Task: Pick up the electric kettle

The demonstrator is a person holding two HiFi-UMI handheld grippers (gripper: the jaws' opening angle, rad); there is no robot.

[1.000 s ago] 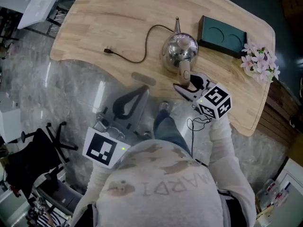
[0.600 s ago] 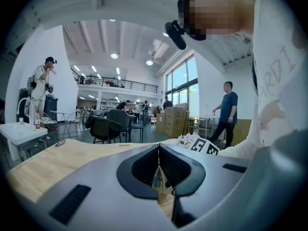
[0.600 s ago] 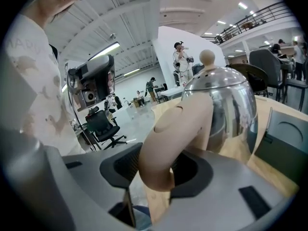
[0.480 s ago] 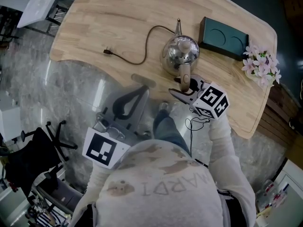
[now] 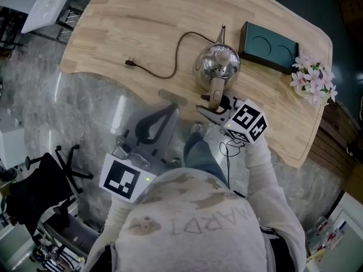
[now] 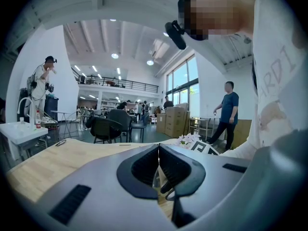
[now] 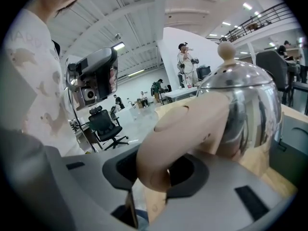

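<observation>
A shiny steel kettle with a beige handle stands near the front edge of the wooden table. Its thin spout points away from me. My right gripper reaches in from the table's edge. Its jaws are closing on the handle, which lies between them. In the right gripper view the handle fills the gap between both pads, with the kettle body just behind. My left gripper hangs off the table's front edge, left of the kettle; in its own view my left gripper is shut and empty.
A black cord with a plug trails left from the kettle. A dark green flat box lies behind the kettle to the right, with pink flowers beside it. A black chair stands on the floor at left.
My right gripper slid left and inward along the table's edge and its jaws narrowed around the handle. The kettle turned slightly, its spout swinging right. The left gripper stayed put.
</observation>
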